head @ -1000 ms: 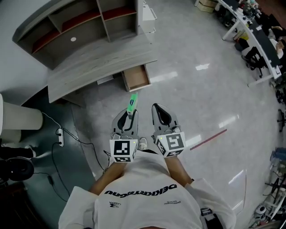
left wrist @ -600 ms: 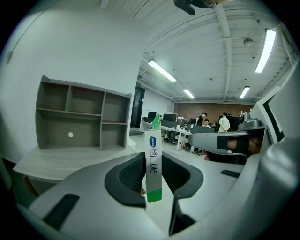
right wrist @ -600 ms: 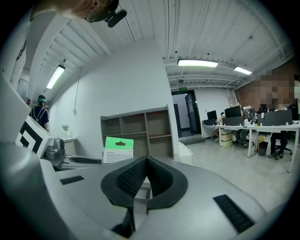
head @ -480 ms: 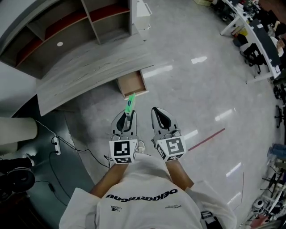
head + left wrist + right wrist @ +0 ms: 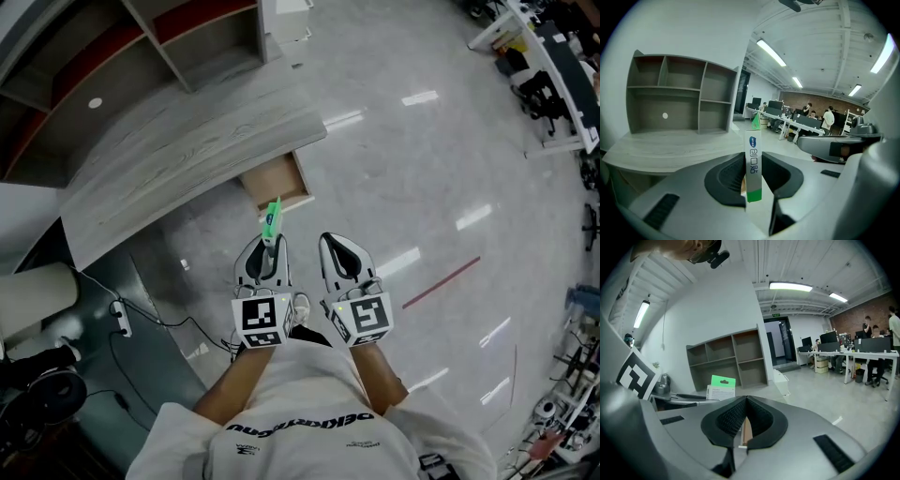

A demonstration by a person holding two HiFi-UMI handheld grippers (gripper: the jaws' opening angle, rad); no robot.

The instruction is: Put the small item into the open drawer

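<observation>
A small green and white box (image 5: 272,219) stands upright between the jaws of my left gripper (image 5: 269,246), which is shut on its lower end. In the left gripper view the box (image 5: 753,161) rises between the black pads, green at top and bottom. The open wooden drawer (image 5: 275,183) sticks out from under the grey desk (image 5: 187,141), just ahead of the box. My right gripper (image 5: 334,246) hangs beside the left one, its jaws together with nothing in them. From the right gripper view the box (image 5: 721,386) shows at the left.
A grey shelf unit (image 5: 141,37) stands on the desk. A power strip with cables (image 5: 120,314) lies on the floor at the left, near a white cylinder (image 5: 33,295). A red strip (image 5: 441,281) marks the floor at the right. Office desks and chairs (image 5: 553,75) stand far right.
The desk and open drawer have come nearer to both grippers in the head view. The box stays in the left gripper; the right gripper keeps its place beside it.
</observation>
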